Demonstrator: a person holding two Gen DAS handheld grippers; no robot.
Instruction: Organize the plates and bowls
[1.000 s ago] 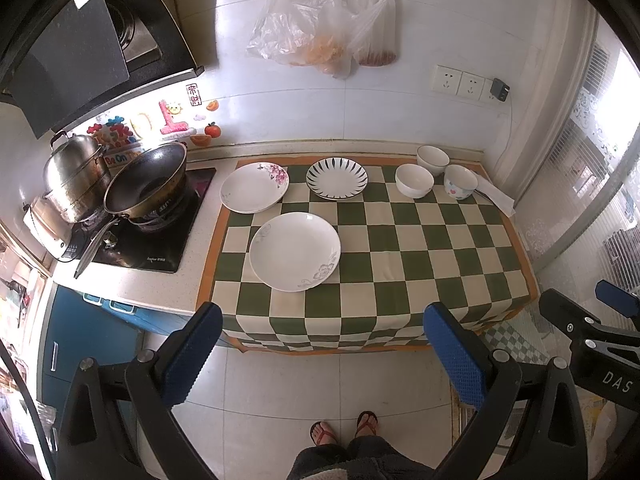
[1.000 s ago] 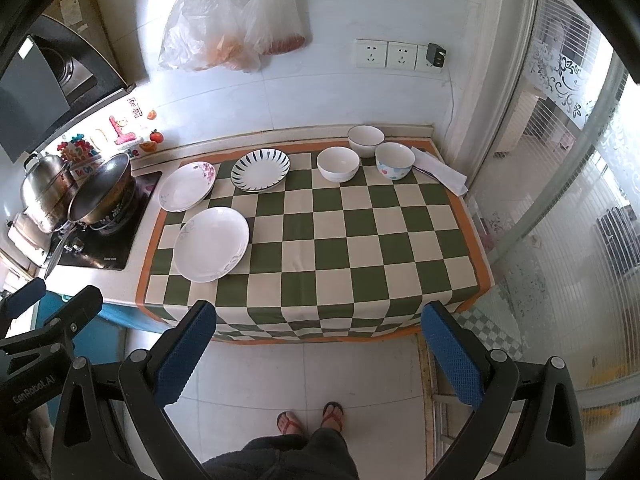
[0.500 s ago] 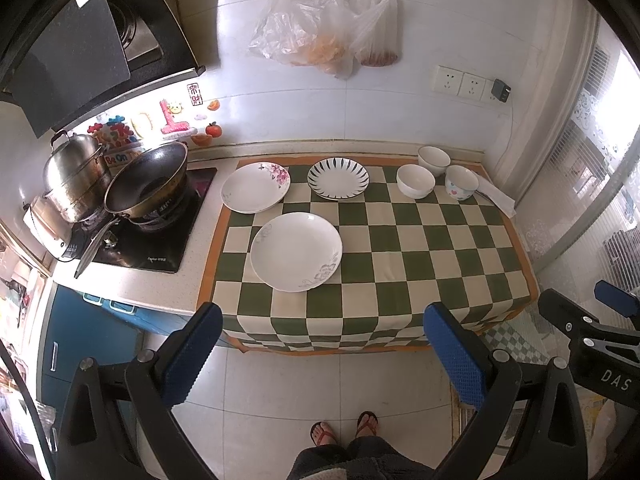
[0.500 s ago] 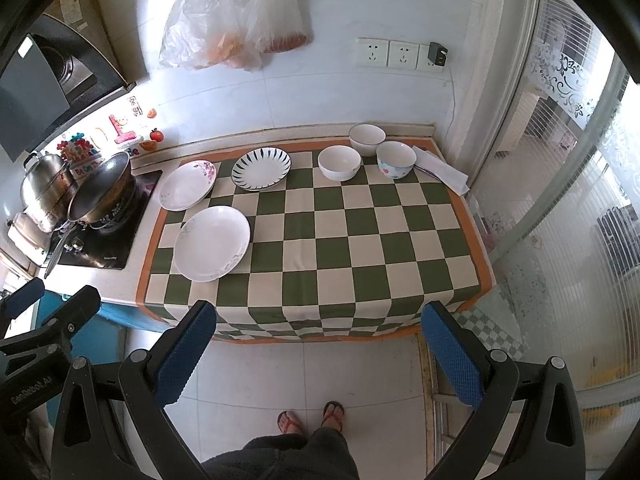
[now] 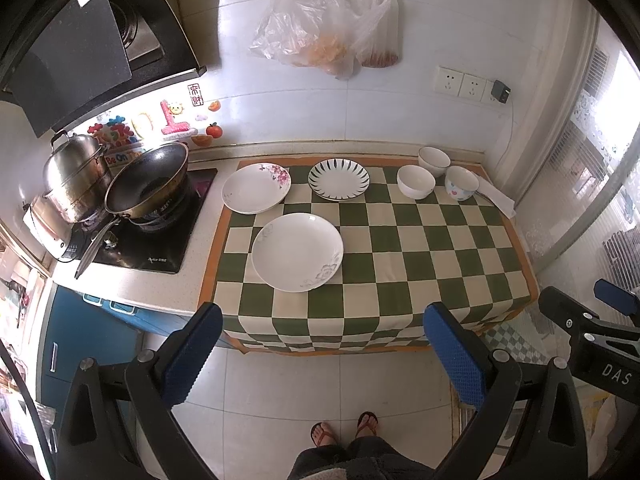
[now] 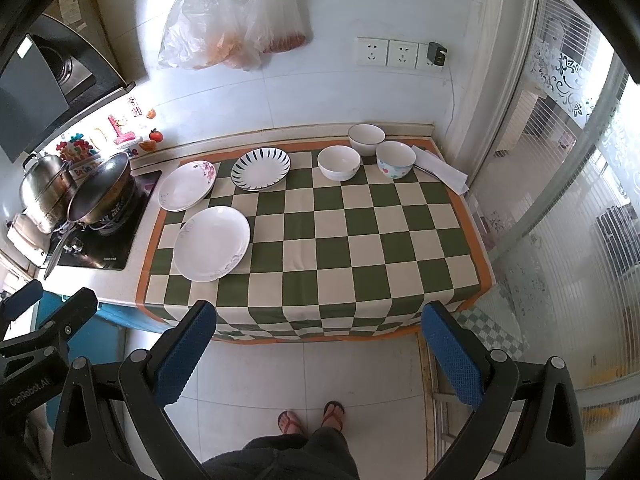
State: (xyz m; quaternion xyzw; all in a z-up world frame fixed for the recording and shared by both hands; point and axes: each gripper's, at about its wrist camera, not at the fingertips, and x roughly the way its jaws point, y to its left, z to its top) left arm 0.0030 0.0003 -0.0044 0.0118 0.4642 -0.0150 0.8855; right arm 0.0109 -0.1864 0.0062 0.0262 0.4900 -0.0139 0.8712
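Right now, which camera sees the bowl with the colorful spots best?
The right wrist view: the spotted bowl sits nearer the middle there, so its pattern shows clearly. The left wrist view shows it too, but smaller and farther toward the right edge.

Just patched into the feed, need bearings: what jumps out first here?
The green-and-cream checkered cloth over the counter dominates. On it, three white plates sit at the left, the big plain white plate nearest, and three small bowls cluster at the far right corner, one a dotted bowl. Both blue-padded grippers, left and right, hang open short of the counter.
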